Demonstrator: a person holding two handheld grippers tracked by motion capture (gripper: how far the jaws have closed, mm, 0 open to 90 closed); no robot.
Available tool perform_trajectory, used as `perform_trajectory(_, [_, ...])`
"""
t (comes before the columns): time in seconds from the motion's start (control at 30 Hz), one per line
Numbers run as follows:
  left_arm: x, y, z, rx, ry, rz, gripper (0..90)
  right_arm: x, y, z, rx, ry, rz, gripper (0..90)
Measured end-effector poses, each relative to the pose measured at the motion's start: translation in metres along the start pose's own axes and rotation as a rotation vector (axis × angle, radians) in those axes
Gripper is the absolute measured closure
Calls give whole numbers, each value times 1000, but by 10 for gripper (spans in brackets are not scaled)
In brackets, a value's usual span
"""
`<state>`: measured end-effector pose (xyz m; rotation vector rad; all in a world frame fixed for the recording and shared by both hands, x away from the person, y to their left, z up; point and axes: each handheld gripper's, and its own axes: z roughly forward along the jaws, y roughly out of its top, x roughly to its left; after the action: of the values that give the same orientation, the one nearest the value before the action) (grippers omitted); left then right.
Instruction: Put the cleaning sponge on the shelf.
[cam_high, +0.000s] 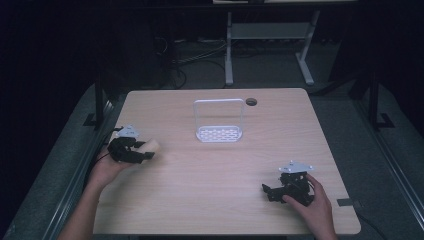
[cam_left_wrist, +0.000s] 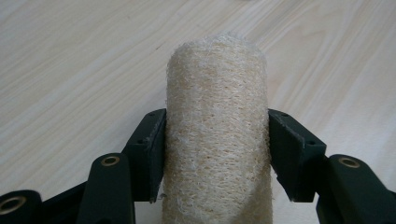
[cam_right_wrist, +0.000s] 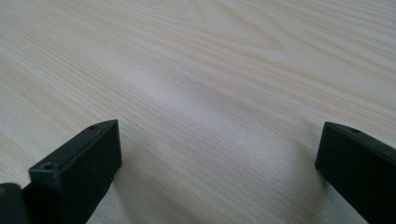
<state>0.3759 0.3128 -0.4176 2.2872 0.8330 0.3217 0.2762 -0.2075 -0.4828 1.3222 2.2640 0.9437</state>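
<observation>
No brand, label or writing legible anywhere. Pale wooden table (cam_high: 200, 170) across the middle of the high view, dark floor and desk legs beyond. Upper centre of the tabletop: white perforated rack (cam_high: 219, 121) with a tall wire loop, standing alone. Small dark round hole (cam_high: 251, 102) just right of it. Left of frame: left gripper (cam_high: 148, 150) clamped on a beige, coarse-fibred loofah roll (cam_left_wrist: 217, 135), jaws pressing both sides. Lower right: right gripper (cam_high: 265, 190) low over bare wood, jaws spread wide, holding nothing.
</observation>
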Motion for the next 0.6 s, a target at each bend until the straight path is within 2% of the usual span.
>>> perform_trajectory(0.23, [-16,1,-8,-45,-2,8,416,0,0,0,0,0,0,0])
perform_trajectory(0.33, [-21,1,-9,-67,-12,-3,416,0,0,0,0,0,0,0])
perform_trajectory(0.6, [-28,3,-2,-88,-33,-15,416,0,0,0,0,0,1,0])
